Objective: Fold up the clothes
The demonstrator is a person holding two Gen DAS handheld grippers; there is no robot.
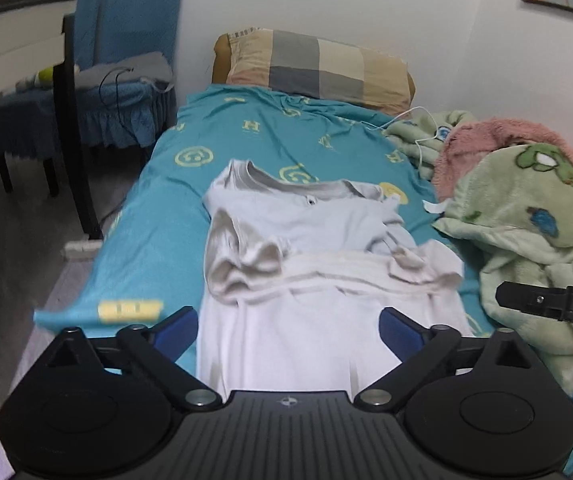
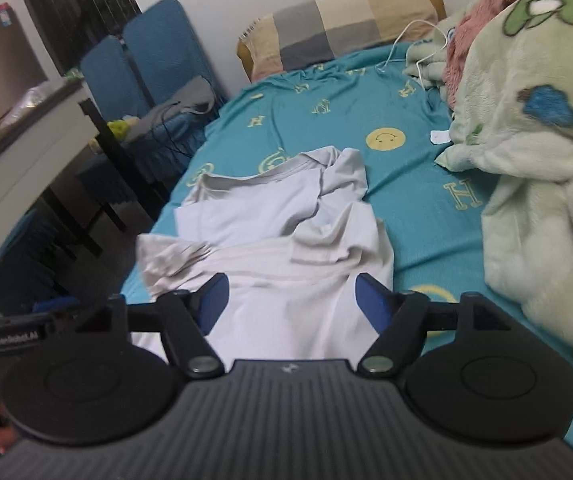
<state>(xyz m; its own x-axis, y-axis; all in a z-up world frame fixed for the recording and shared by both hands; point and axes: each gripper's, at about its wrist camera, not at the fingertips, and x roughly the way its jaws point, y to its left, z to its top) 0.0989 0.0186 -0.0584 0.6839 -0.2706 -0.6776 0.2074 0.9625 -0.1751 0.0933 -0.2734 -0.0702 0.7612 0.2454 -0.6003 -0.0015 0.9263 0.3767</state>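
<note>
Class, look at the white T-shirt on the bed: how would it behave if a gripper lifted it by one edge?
The white T-shirt is probably floppy: its sleeves already lie bunched and creased. It looks thin, so likely light. Lifted by one edge, it would probably drape and drag across the teal sheet.

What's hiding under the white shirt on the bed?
The white shirt lies crumpled on the teal bedsheet, so the sheet is underneath. Yellow smiley prints show around it, one peeking out by the collar. Anything else beneath is covered by cloth and cannot be seen.
</note>
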